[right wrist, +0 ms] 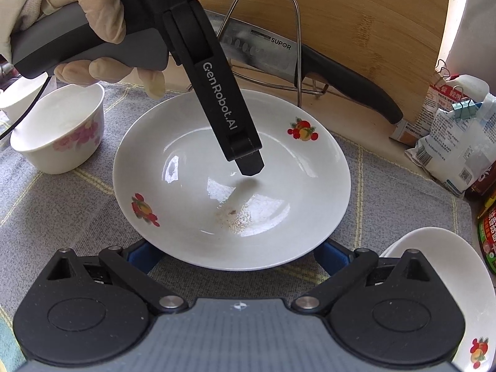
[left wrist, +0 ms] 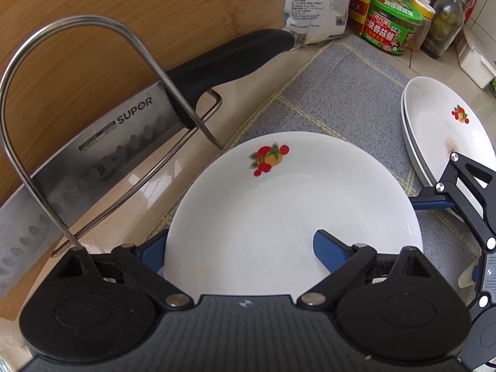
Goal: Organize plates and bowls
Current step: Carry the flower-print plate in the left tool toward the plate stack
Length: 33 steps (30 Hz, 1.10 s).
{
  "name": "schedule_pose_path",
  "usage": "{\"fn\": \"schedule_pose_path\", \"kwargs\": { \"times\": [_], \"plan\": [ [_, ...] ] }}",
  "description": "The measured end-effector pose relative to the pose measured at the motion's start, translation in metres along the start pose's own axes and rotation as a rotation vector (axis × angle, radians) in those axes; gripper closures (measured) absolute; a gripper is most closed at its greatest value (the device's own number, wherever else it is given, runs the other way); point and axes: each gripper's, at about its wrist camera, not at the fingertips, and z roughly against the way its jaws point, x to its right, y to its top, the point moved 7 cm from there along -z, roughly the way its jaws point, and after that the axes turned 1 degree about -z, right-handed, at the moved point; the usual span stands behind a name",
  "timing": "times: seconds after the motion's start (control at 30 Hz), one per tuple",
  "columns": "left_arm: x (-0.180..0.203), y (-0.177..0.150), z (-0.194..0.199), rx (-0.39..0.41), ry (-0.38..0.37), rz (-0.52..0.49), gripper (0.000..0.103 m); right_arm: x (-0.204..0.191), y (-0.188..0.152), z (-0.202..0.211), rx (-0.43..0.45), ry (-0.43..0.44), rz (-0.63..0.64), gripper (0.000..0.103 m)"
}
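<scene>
One bowl (right wrist: 59, 130) is sitting loose at far left; we are straddling the fruit-print plate (right wrist: 232, 179) on the mat (right wrist: 387, 186), left gripper (left wrist: 245, 248) and right gripper (right wrist: 232, 254) both spread, nothing clamped; two plates (left wrist: 446, 130) are lying stacked rightward, so sorting seems barely underway.

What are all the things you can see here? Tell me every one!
plate: one, white with fruit pictures, middle of the mat
stacked plates: two, white, right of it
bowl: one, white with pink flowers, left on the mat
mat: one, grey, under the dishes
cleaver: one, steel, black handle, in the rack
wire rack: one, silver, behind the mat
cutting board: one, wooden, at the back
green jar: one, back right among packets
left gripper: black, open across the plate's rim
right gripper: black, open at the plate's edge
</scene>
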Motion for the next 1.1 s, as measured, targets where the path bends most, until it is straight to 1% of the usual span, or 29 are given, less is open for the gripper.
{"fn": "schedule_pose_path", "kwargs": {
  "times": [0.27,0.5,0.63,0.87,0.97,1.1],
  "plan": [
    [-0.004,0.000,0.000,0.005,-0.030,0.017,0.008,0.001,0.000,0.000,0.019,0.022,0.012,0.000],
    [-0.003,0.000,0.000,0.003,-0.036,0.008,0.008,0.002,0.001,-0.001,0.029,0.039,0.014,0.000],
    [-0.003,0.000,0.001,0.001,-0.057,0.013,0.008,0.003,0.001,0.000,0.031,0.043,0.017,0.000],
    [-0.001,-0.010,0.006,-0.022,-0.066,0.021,0.008,-0.001,0.000,0.005,0.031,0.089,0.024,0.000],
    [-0.001,-0.014,0.009,-0.023,-0.087,0.035,0.008,-0.005,-0.003,0.004,0.023,0.077,0.057,0.000],
    [-0.001,-0.013,0.009,-0.020,-0.088,0.038,0.008,-0.005,-0.002,0.004,0.024,0.084,0.059,0.000]
  ]
}}
